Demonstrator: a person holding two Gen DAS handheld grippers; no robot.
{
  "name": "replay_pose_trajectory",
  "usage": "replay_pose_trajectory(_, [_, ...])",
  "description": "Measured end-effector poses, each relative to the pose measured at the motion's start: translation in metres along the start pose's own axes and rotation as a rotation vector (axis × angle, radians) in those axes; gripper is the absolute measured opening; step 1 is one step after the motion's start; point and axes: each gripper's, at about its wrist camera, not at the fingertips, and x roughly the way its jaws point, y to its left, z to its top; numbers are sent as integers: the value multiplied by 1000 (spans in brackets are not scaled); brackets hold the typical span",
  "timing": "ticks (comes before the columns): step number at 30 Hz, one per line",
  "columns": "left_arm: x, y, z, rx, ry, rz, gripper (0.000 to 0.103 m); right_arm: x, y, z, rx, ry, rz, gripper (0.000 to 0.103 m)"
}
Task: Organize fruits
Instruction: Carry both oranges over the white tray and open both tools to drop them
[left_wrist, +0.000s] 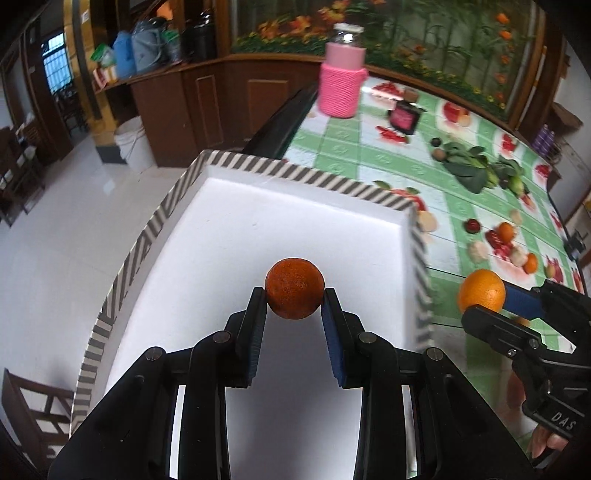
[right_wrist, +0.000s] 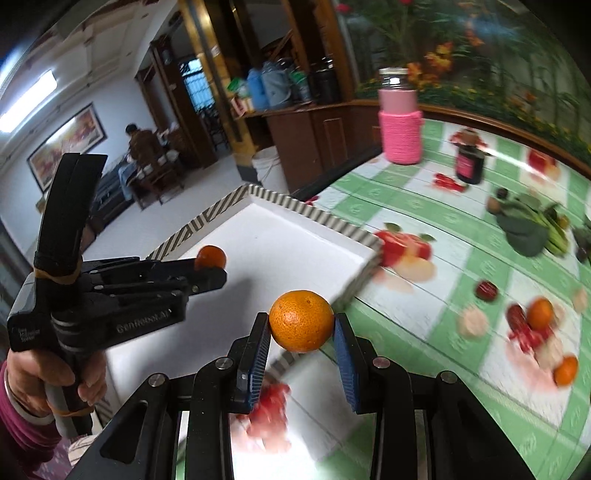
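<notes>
Two tongs each clamp round fruit: left tongs (left_wrist: 294, 295) level over the white tray (left_wrist: 236, 221) pinching a dark orange (left_wrist: 294, 288); right tongs (right_wrist: 301, 328) beside it above the tabletop (right_wrist: 424, 258) gripping a bright orange (right_wrist: 301, 325).

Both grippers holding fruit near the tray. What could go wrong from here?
1. The dark orange is round and pinched only at the left gripper fingertips; it may slip or roll once dropped in the tray.
2. The right gripper holds the bright orange over the tray's corner; released now, it may land outside.
</notes>
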Motion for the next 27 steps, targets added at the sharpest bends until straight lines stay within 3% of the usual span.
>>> replay_pose_trajectory(9, [23,23,5,-46,54,23,30,56,12,21,-80,104,-22,34])
replay_pose_trajectory(13, [27,34,4,-79,73,-4,30,71,15,19,-94,142,-24,34])
replay_pose_trajectory(16, [25,38,4,-91,65,1,39,79,20,16,-136,157,-48,34])
replay_pose_trajectory(19, [20,41,3,-94,36,24,58,77,21,14,-152,154,-58,35])
replay_pose_trajectory(27, [-1,35,-3,-85,-45,61,58,26,18,5,-99,64,-30,35])
